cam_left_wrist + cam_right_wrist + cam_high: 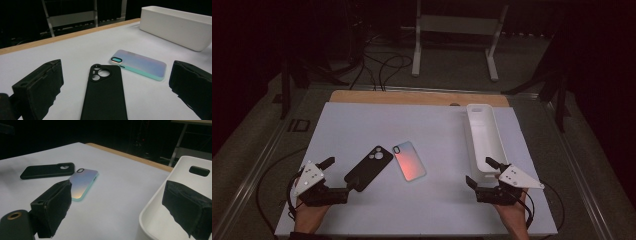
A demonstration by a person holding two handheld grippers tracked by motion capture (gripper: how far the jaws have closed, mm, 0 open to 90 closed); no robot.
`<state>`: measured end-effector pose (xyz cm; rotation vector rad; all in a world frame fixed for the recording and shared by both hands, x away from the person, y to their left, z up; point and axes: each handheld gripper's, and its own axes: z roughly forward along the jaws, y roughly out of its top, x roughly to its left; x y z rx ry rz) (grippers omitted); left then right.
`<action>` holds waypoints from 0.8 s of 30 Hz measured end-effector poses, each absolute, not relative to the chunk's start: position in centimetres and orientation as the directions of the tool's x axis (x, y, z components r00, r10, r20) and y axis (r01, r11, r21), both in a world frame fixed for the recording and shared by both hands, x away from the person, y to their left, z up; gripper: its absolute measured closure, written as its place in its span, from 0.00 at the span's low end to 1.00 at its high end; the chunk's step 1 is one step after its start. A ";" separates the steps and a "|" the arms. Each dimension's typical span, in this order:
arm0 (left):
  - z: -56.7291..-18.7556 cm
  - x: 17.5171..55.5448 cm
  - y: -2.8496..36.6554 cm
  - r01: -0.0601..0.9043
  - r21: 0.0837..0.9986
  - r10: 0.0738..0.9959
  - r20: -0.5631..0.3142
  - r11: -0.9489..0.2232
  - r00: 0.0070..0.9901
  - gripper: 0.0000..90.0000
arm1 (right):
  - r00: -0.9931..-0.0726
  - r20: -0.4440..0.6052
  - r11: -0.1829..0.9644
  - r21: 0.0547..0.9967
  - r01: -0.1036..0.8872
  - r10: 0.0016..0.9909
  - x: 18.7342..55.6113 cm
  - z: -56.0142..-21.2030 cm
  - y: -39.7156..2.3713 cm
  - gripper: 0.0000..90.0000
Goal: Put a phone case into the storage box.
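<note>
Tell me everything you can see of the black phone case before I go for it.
The black phone case is matte, rubbery-looking, with a round camera cutout holding several openings at its far end. It lies flat, back up, on the white table sheet, angled so its near end points toward the left tongs, whose jaws stand open around that end without touching it. The iridescent phone case lies just to its right, apart from it. It looks undamaged.
</note>
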<state>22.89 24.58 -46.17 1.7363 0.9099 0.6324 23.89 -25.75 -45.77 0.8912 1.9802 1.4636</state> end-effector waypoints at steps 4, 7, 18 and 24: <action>-46.3 22.9 24.6 0.277 0.942 0.823 -0.003 -0.188 0.568 0.00 | -0.641 -0.015 0.198 0.957 0.214 0.767 24.0 -45.8 -25.6 0.09; -46.5 23.0 24.6 0.281 0.941 0.826 -0.003 -0.189 0.564 0.00 | -0.641 -0.023 0.206 0.955 0.213 0.767 24.0 -45.8 -25.5 0.09; -46.8 22.9 24.5 0.280 0.941 0.830 0.004 -0.192 0.557 0.00 | -0.643 -0.015 0.211 0.951 0.228 0.766 24.1 -45.6 -24.8 0.09; -46.9 23.0 24.4 0.281 0.939 0.833 0.012 -0.200 0.553 0.00 | -0.648 -0.006 0.225 0.940 0.256 0.761 24.3 -45.2 -23.8 0.09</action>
